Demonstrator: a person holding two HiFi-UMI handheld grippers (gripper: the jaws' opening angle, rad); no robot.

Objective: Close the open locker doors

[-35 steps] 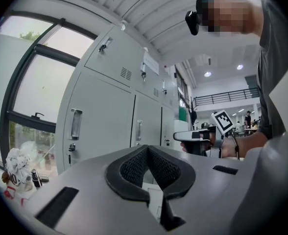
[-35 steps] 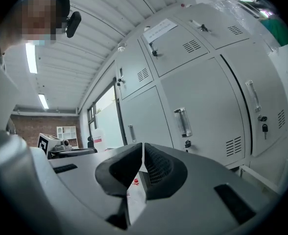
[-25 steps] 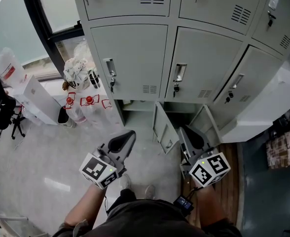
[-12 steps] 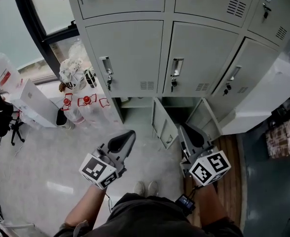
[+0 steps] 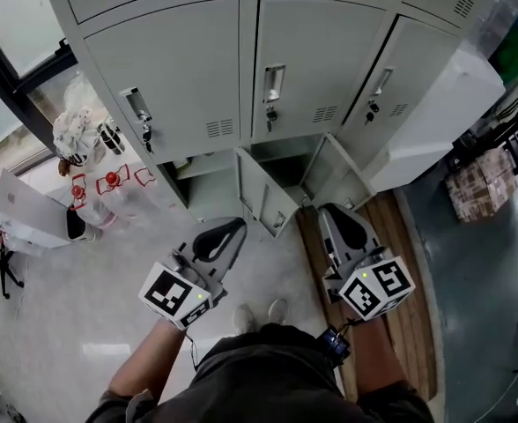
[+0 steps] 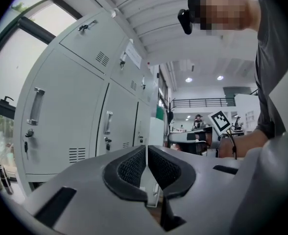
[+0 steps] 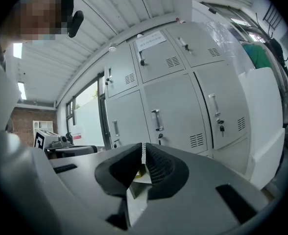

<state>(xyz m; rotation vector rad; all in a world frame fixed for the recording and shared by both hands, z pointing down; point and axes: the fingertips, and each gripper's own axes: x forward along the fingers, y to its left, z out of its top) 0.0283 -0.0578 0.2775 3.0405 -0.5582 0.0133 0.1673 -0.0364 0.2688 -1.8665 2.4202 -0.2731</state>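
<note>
Fingers point(image 6: 132, 168) pressed together, both grippers point(image 5: 231, 229) point(image 5: 331, 213) level, facing lockers point(image 5: 321, 51).

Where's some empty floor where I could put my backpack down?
The pale floor is bare, bordered by the red-capped bottles and the left gripper. The dark floor right of the wooden strip is bare too. It is crowded under the lockers, where two open doors stick out.

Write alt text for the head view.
Seen from above, a person holds a left tool and a right tool, both shut and empty, toward grey lockers. In the bottom row a left open door and a right open door stand open over the floor; the doors above are closed.
</note>
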